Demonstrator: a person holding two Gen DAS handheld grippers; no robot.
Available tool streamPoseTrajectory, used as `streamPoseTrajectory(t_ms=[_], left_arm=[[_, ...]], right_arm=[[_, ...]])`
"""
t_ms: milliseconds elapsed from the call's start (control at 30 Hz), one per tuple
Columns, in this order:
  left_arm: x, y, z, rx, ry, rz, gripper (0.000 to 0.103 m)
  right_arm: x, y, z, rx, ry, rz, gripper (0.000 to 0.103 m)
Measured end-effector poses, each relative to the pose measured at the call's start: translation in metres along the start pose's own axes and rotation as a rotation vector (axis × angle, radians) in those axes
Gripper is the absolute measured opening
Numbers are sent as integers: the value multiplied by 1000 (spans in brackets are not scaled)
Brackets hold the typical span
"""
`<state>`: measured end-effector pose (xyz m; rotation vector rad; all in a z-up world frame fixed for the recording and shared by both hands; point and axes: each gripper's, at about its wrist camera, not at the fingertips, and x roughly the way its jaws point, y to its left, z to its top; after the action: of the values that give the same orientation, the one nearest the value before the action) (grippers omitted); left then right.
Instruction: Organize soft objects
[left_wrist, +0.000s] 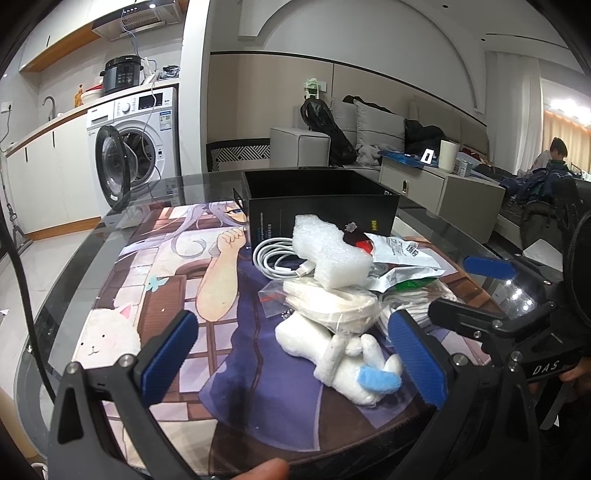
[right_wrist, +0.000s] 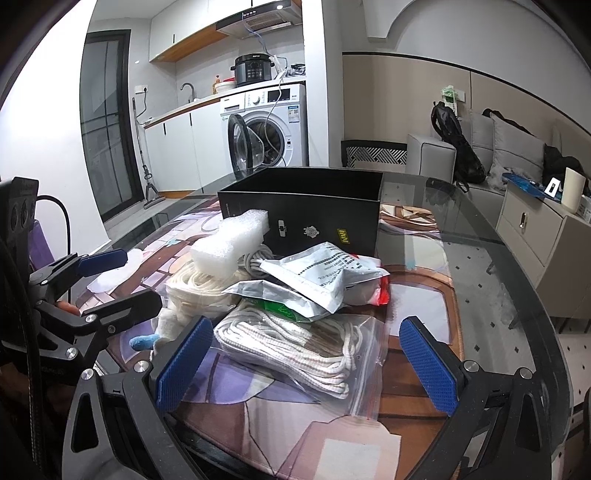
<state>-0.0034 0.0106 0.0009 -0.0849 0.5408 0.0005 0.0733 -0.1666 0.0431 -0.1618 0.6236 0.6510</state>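
Left claw (left_wrist: 291, 363) and right claw (right_wrist: 308, 363) both gape wide, empty, held low, side by side

Bright indoor light, sharp, fisheye-warped edges

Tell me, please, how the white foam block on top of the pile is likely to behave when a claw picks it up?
The foam block looks airy, so it is probably very light for its size. Its bubbly surface suggests that it will dent a little under the pads rather than slip. It rests loosely atop the white cable and the rope bundle, so a nudge would likely topple it.
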Motion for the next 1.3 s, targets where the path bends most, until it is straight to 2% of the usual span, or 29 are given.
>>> streamPoseTrajectory(t_ms=[433, 900, 1300], left_arm=[[3, 3, -2, 6, 18, -23, 103], [9, 0, -4, 17, 49, -51, 103], [11, 3, -3, 23, 55, -51, 103]], right_arm=[[25, 11, 0, -84, 113, 52, 103], [52, 13, 12, -73, 175, 34, 103], [61, 10, 23, -111, 220, 112, 103]])
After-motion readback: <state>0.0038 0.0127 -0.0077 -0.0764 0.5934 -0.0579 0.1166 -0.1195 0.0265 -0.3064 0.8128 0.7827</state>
